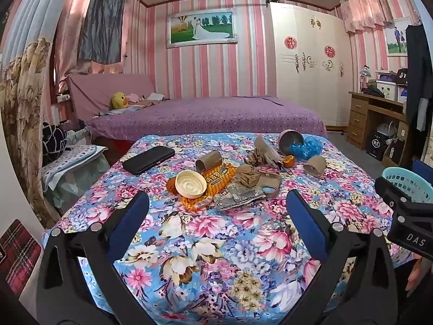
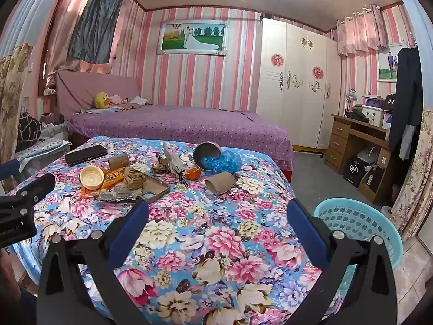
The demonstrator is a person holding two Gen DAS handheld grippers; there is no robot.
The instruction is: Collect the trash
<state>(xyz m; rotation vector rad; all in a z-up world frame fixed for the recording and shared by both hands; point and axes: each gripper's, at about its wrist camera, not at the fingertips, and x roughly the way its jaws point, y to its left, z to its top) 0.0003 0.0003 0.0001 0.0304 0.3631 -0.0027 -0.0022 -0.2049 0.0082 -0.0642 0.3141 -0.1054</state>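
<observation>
Counting across the floral surface [image 1: 205, 243] now: two cardboard tubes, one [image 1: 209, 160] at centre, one [image 1: 315, 164] toward the right. One cream bowl [image 1: 190, 183], centre-left. One orange snack wrapper [image 1: 216, 178] beside it, one silver wrapper [image 1: 238, 196] just below. Two crumpled brown paper wads, one [image 1: 247, 174] mid-pile, one [image 1: 255, 158] behind. One phone case [image 1: 270, 185]. One black phone [image 1: 148, 159], upper left of the surface. One metal bowl [image 1: 291, 141], one blue plastic bag [image 1: 308, 147]. One turquoise basket [image 2: 357, 224], lower right.
</observation>
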